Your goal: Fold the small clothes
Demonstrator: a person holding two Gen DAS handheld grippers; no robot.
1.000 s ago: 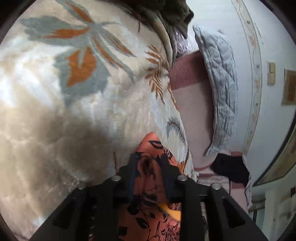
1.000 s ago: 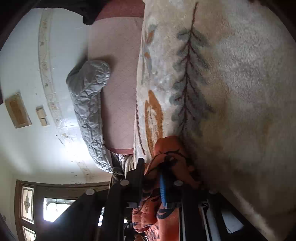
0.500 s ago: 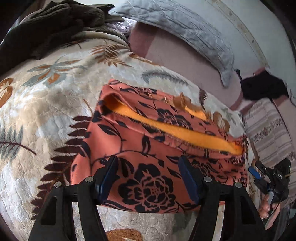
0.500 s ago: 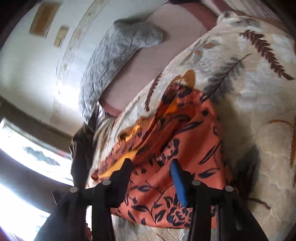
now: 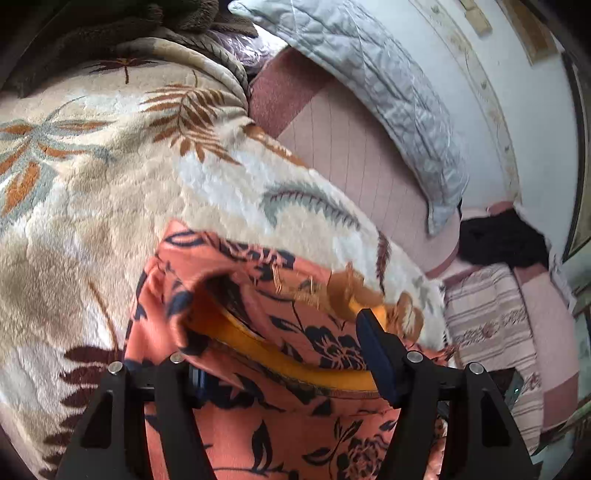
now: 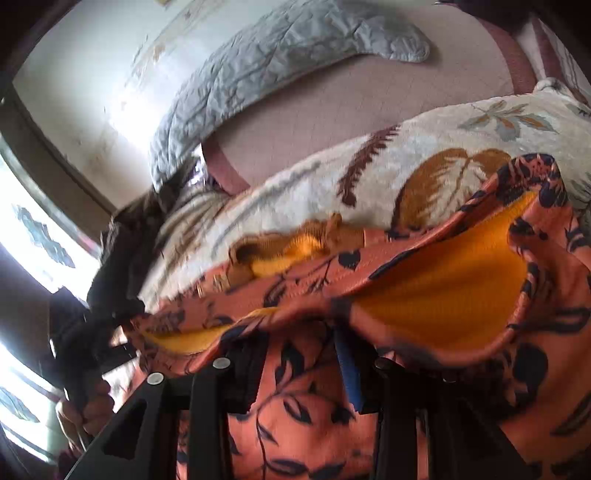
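An orange garment with a dark floral print and a yellow lining (image 5: 295, 332) lies on a cream leaf-patterned blanket (image 5: 110, 184). My left gripper (image 5: 284, 354) is open, its fingers spread over the garment's near part, with cloth draped over the left finger. In the right wrist view the same garment (image 6: 424, 295) fills the lower frame. My right gripper (image 6: 299, 362) is open, low over the fabric, and a fold of cloth lies across its fingertips.
A grey quilted pillow (image 5: 388, 92) lies on a pink sheet (image 5: 351, 147) by the white wall. A dark garment (image 5: 502, 240) and a striped cloth (image 5: 491, 317) lie at the right. A dark brown blanket (image 5: 110, 22) is bunched at the top left.
Both grippers, shut on the garment a second ago, have opened and dropped it on the blanket. They have since moved closer and lower over it.
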